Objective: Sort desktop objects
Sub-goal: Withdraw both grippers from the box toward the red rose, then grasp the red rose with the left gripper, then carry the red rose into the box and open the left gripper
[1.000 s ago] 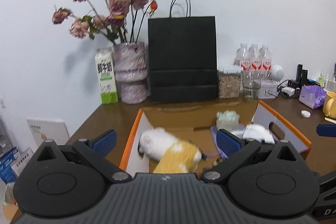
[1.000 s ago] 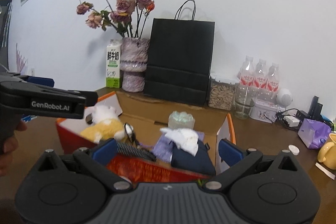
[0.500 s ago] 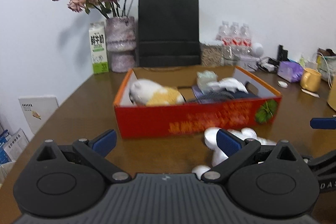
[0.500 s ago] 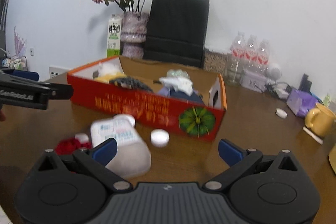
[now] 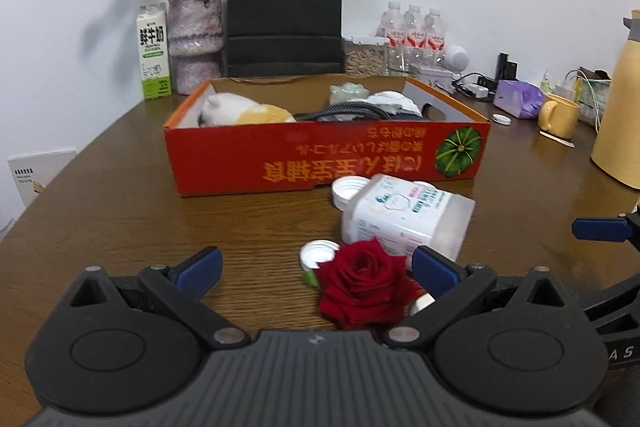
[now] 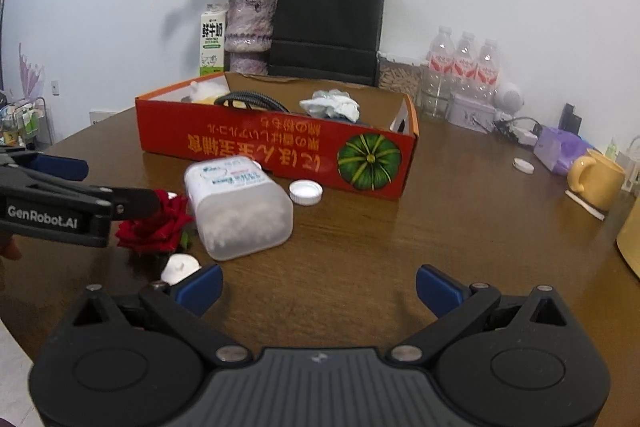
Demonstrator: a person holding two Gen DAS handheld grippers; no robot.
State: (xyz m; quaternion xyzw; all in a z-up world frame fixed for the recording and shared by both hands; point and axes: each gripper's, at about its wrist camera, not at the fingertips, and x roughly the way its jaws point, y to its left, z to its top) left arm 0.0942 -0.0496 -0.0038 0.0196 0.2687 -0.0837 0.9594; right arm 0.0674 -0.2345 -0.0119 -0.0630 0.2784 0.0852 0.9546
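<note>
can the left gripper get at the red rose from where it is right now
Probably yes. The left gripper is open, and the red rose lies on the table between its fingers, toward the right one. The plastic jar lies just behind the rose, so closing there might nudge it.

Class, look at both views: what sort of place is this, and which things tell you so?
Probably a home or small-office desk: a wooden table against a white wall, with a vase of dried roses, a yellow mug and bottled water along its edge.
</note>
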